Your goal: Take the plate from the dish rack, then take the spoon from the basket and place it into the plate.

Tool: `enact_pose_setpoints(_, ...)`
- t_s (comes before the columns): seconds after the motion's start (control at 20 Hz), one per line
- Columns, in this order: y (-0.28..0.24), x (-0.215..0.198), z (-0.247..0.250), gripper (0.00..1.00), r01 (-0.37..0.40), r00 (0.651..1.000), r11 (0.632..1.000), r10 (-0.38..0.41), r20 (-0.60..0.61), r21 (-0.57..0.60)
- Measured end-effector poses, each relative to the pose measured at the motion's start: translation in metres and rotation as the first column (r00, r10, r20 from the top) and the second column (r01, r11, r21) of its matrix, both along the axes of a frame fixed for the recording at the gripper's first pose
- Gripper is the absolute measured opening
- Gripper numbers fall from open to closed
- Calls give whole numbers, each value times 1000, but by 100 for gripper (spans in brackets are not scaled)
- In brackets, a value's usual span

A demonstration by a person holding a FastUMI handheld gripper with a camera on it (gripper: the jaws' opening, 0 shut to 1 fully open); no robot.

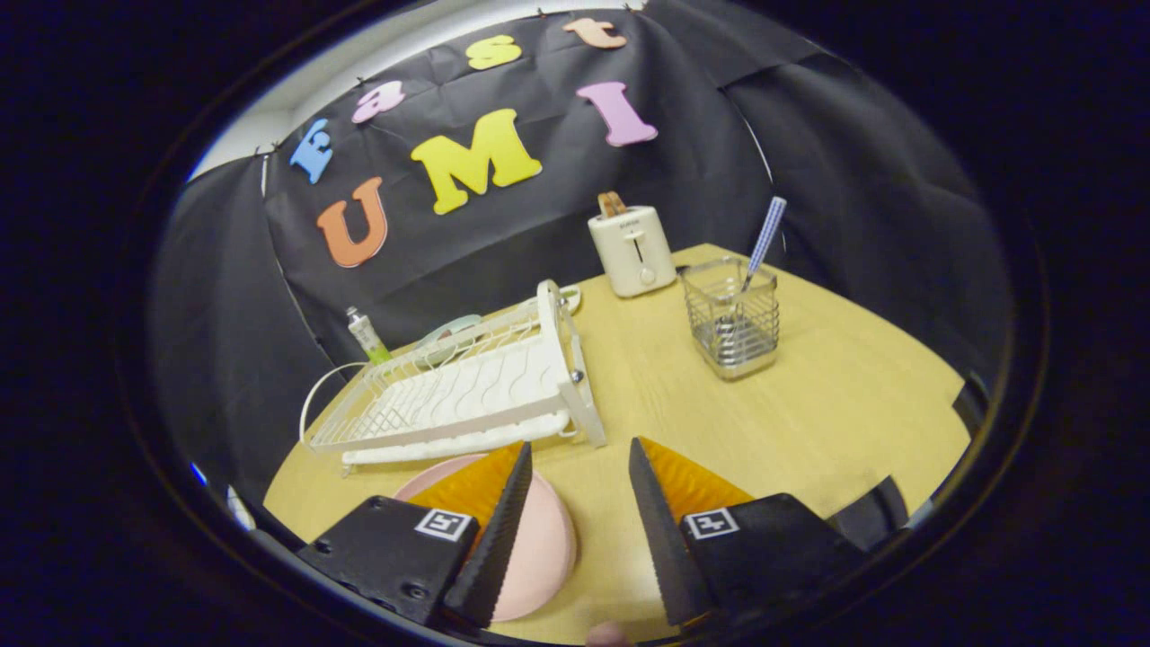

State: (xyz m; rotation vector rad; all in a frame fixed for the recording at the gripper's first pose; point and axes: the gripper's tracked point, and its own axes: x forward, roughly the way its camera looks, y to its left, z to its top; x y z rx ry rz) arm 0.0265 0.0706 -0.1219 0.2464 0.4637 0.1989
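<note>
Gripper view: plate (pixel 539 548) under parted tongs (pixel 579 467).

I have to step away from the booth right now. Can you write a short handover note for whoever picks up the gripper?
Gripper: open, holding nothing, above the table.
Plate: out of the dish rack, flat on the table partly under one finger.
Spoon: upright in the wire basket, beyond the fingers, next to the toaster.
Done: plate taken out.
Left: fetch the spoon and put it on the plate.
</note>
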Motion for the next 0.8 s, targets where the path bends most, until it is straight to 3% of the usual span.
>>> enact_pose_setpoints(0.15, -36, 4, 21, 99, 54, 992, 994, -42, 123, -90)
enact_pose_setpoints(0.5, -111, 40, 68, 100, 122, 938, 980, -63, 342, -155)
enact_pose_setpoints(0.8, -152, 99, 64, 100, 101, 943, 983, -44, 329, -157)
